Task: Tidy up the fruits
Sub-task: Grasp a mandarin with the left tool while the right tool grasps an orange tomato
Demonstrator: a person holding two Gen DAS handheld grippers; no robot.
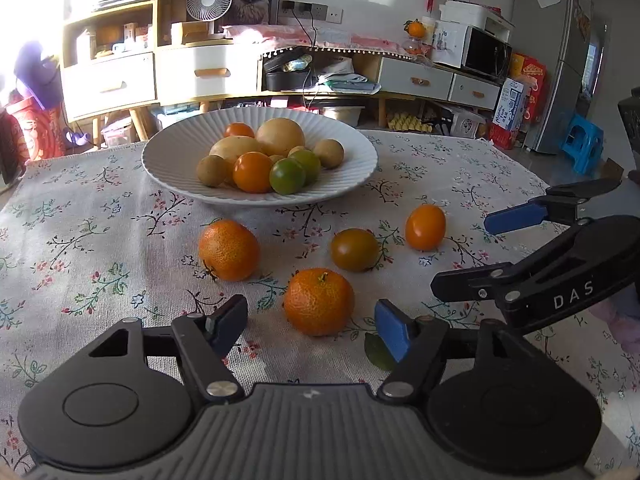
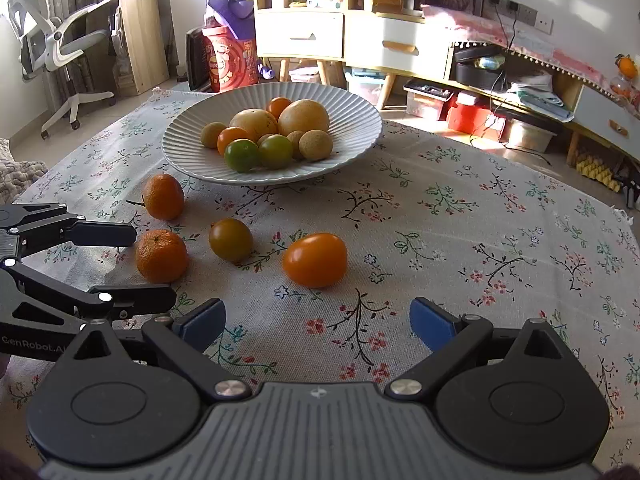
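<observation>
A white ribbed plate at the back of the table holds several fruits, yellow, orange, green and brown. On the cloth in front lie two mandarins, a green-brown tomato and an orange oval tomato. My left gripper is open around the nearer mandarin, with its pads apart from the skin on both sides. The other mandarin sits closer to the plate. My right gripper stands open just short of the orange oval tomato, with nothing between its fingers.
A floral tablecloth covers the table. Its right half carries no objects. The two grippers sit close side by side. Behind the table stand shelves and drawers, a fan, a fridge and an office chair.
</observation>
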